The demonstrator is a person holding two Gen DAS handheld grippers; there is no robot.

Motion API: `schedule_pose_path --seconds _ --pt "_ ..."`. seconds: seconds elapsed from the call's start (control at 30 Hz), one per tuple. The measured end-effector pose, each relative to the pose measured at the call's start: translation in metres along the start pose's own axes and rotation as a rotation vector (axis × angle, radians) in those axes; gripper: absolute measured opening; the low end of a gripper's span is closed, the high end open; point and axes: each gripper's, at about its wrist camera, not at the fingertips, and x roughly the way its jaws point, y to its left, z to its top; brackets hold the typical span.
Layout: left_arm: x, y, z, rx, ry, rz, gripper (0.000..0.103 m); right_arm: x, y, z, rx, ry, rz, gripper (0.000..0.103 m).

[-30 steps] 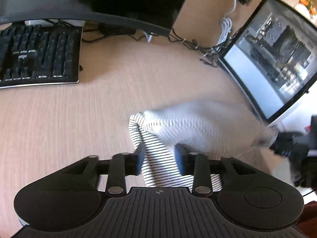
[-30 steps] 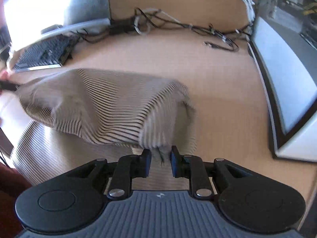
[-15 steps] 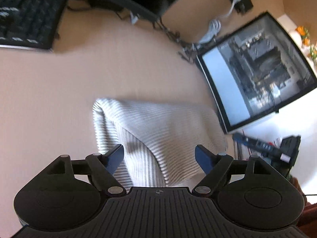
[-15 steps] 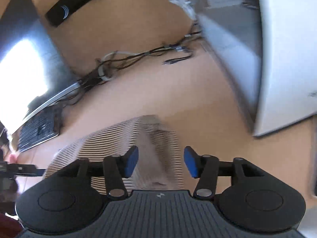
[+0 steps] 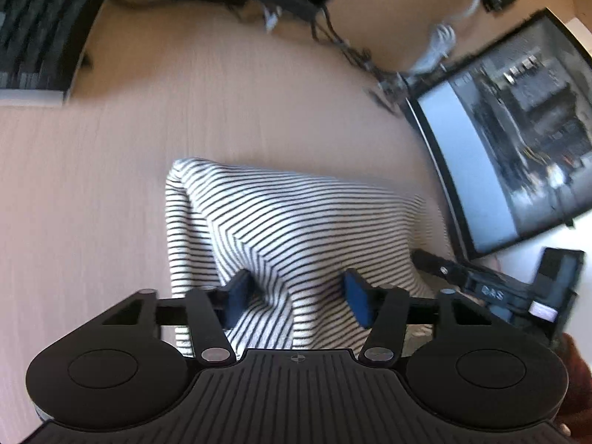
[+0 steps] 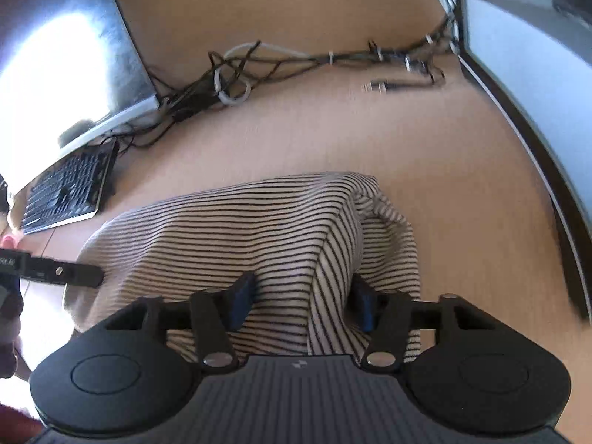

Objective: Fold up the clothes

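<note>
A white garment with thin black stripes [image 5: 296, 222] lies folded in a soft heap on the wooden desk [image 5: 111, 185]. My left gripper [image 5: 296, 298] hangs over its near edge. Its jaws are closing with a bulge of the cloth between the blue pads [image 5: 236, 296], which do not visibly pinch it. The right wrist view shows the same garment [image 6: 240, 229], and my right gripper [image 6: 301, 296] straddles a raised fold there. Its jaws are closing too, apart from the cloth on the left side. The right tool [image 5: 481, 285] pokes in at the garment's right edge.
A black keyboard [image 5: 33, 37] and a curved monitor [image 6: 66, 55] stand at the back left. A computer case with a glass side [image 5: 518, 148] stands to the right. Tangled cables [image 6: 296, 59] run along the back wall. Bare desk lies between keyboard and garment.
Both grippers let go of the lifted garment and opened wide. The cloth dropped into a folded heap on the desk. Both pairs of jaws now stand over its near edge, the left pair narrower.
</note>
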Motion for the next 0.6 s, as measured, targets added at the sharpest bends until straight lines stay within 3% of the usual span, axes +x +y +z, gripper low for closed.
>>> schedule_pose_path --seconds 0.13,0.2,0.23,0.33,0.5,0.6 --pt "-0.001 -0.018 0.041 0.015 -0.094 0.040 0.050 0.017 0.000 0.031 -0.028 -0.025 -0.044 0.048" --pt "-0.012 -0.023 0.049 0.022 -0.126 0.029 0.054 0.014 -0.005 0.033 -0.034 -0.022 -0.039 0.053" --pt "-0.016 -0.023 0.049 0.022 -0.128 0.022 0.062 0.013 -0.010 0.032 -0.029 -0.013 -0.027 0.058" --pt "-0.017 -0.016 0.041 0.003 -0.090 0.018 0.078 0.014 -0.025 0.022 0.015 0.013 -0.002 0.063" --pt "0.011 -0.002 0.025 -0.074 0.021 0.059 0.080 0.018 -0.031 0.015 0.072 0.006 0.032 0.065" --pt "0.022 0.001 0.028 -0.112 0.010 0.040 0.079 0.025 -0.019 0.018 0.018 0.004 0.009 0.066"
